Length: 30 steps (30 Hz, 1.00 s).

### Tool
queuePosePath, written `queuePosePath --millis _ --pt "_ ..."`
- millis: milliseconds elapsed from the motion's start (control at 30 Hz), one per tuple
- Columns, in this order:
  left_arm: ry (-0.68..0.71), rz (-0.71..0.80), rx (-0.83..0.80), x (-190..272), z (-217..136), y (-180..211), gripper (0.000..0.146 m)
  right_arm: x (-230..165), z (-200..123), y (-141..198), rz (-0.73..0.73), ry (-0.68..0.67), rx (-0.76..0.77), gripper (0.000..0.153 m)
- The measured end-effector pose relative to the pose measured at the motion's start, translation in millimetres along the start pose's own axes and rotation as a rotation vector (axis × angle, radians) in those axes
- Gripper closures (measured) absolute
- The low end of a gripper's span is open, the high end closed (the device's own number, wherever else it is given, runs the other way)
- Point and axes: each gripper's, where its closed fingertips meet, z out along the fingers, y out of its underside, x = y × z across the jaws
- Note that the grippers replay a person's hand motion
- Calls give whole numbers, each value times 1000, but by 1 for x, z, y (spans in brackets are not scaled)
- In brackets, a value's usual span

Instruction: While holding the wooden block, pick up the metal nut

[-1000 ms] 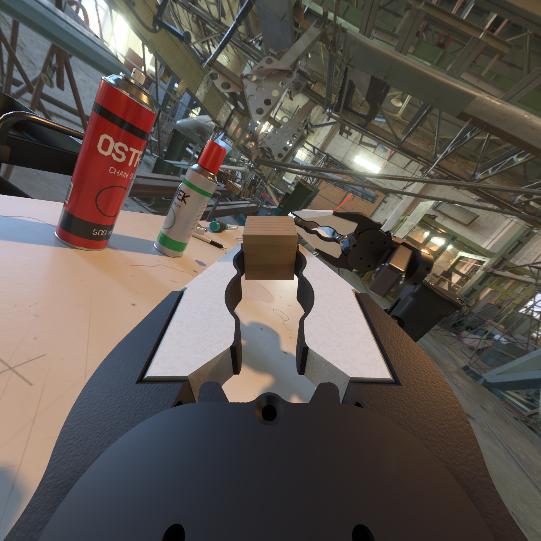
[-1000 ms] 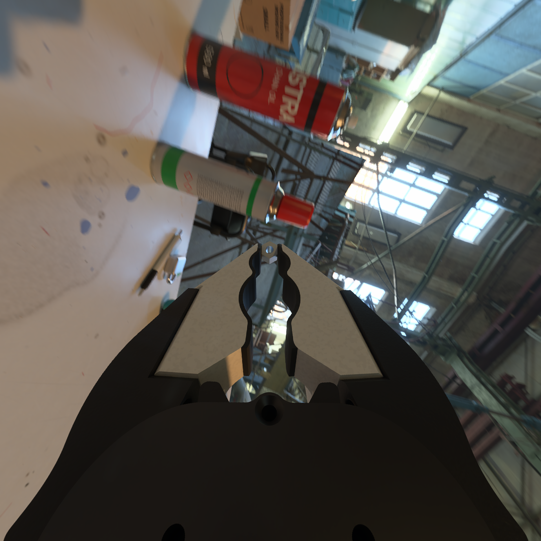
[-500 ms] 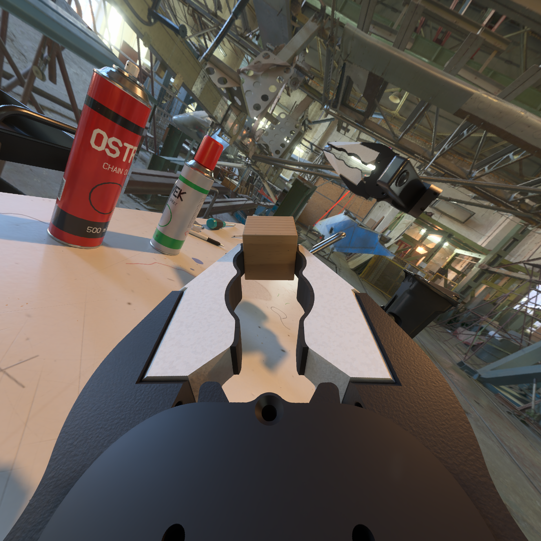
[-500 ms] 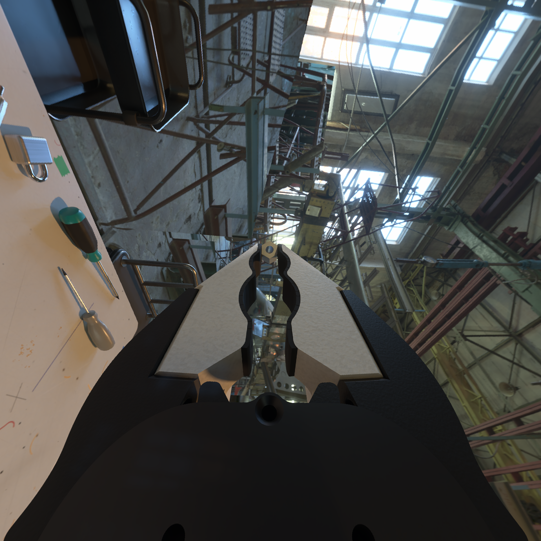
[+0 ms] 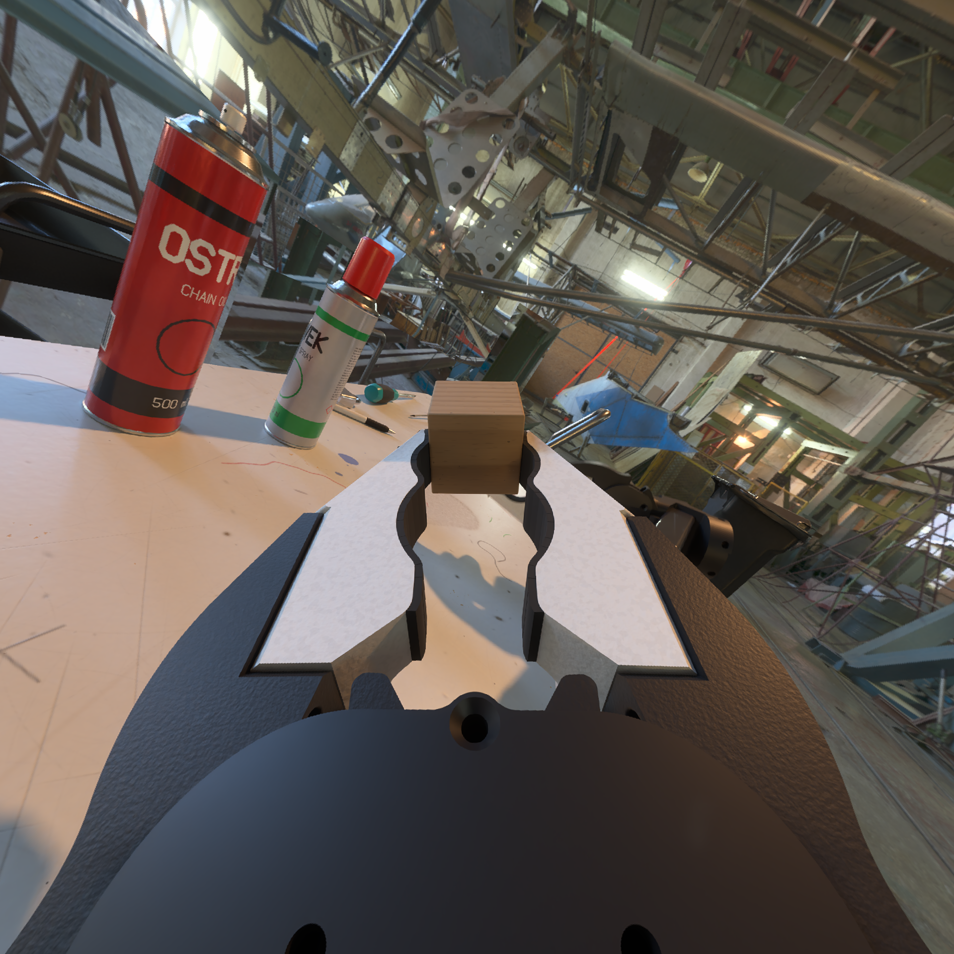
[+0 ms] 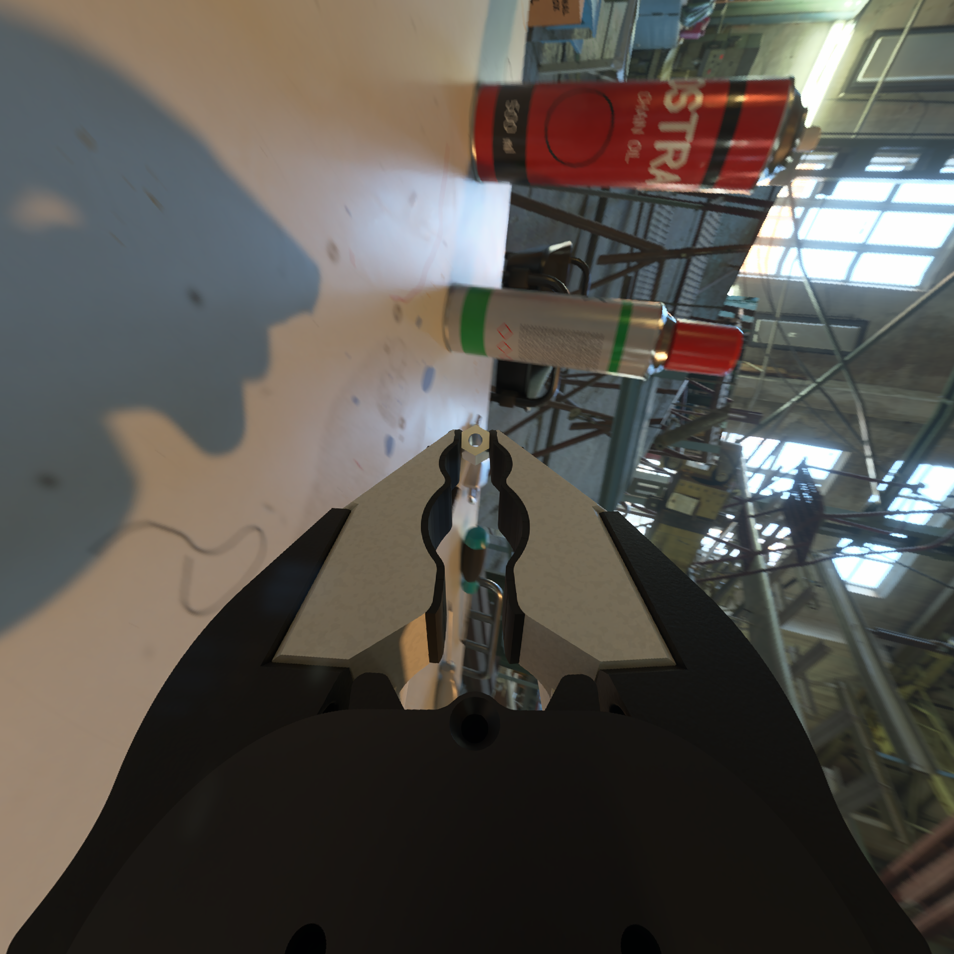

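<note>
My left gripper [image 5: 475, 454] is shut on the wooden block [image 5: 475, 436], a light brown cube held at the fingertips just above the pale table [image 5: 103, 516]. My right gripper [image 6: 475, 445] is shut on the small silver hex metal nut [image 6: 475, 441], pinched at the very tips and off the table. The right wrist view is rolled, so the table [image 6: 206, 361] fills its left side. In the left wrist view the right gripper's dark body [image 5: 712, 537] shows low, just right of my left finger; its fingertips are hidden.
A tall red spray can [image 5: 180, 279] and a smaller white can with green bands and red cap [image 5: 330, 356] stand at the table's far edge, also in the right wrist view [image 6: 619, 137] [image 6: 557, 330]. A teal-handled screwdriver [image 5: 382, 393] and a pen [image 5: 361, 418] lie beyond.
The right gripper, still holding the nut, swung from high in the air down to low beside my left gripper, and its view turned from the hall roof back to the cans. The left gripper barely moved.
</note>
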Motion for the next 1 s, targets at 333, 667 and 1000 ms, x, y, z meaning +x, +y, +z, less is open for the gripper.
queuePosePath --millis 333,667,1000 --pt "-5 -6 6 -2 -1 -1 113 -48 5 -58 35 -133 16 143" --pt "-4 -11 9 -2 -2 -2 113 -52 7 -66 33 -128 17 143" --pt "-35 -10 -1 -7 -1 1 113 -38 -3 -71 6 -88 19 143"
